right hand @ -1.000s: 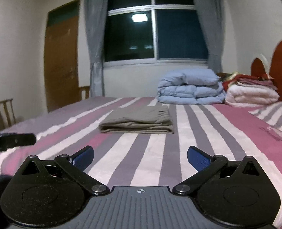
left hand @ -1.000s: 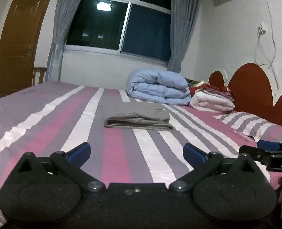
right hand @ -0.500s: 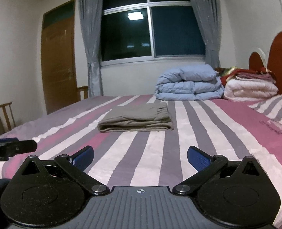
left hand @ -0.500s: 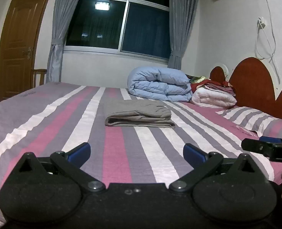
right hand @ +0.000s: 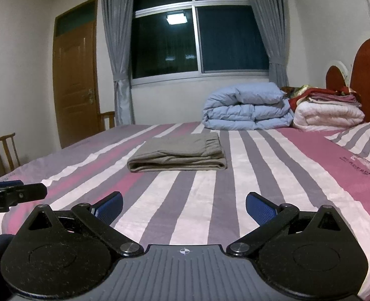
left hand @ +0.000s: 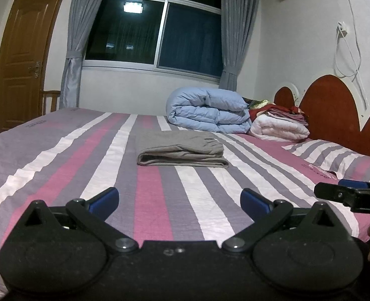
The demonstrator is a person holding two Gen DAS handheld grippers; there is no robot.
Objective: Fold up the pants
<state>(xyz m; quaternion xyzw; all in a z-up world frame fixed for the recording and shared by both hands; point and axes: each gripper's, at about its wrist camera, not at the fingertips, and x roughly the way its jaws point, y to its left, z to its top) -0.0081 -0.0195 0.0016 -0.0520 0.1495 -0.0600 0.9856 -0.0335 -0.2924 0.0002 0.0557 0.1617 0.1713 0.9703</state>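
Observation:
The grey pants lie folded into a flat rectangle in the middle of the striped bed; they also show in the right wrist view. My left gripper is open and empty, held back near the bed's front edge, well short of the pants. My right gripper is open and empty too, likewise apart from the pants. The right gripper's tip shows at the right edge of the left wrist view, and the left gripper's tip shows at the left edge of the right wrist view.
A folded blue duvet and a stack of white and red bedding sit at the far side by the red headboard. A striped pillow lies at right. A wooden chair and door stand left.
Both grippers have tilted up and drawn back a little, so the pants sit slightly lower and farther in view. The pants have not moved. Both grippers stay open.

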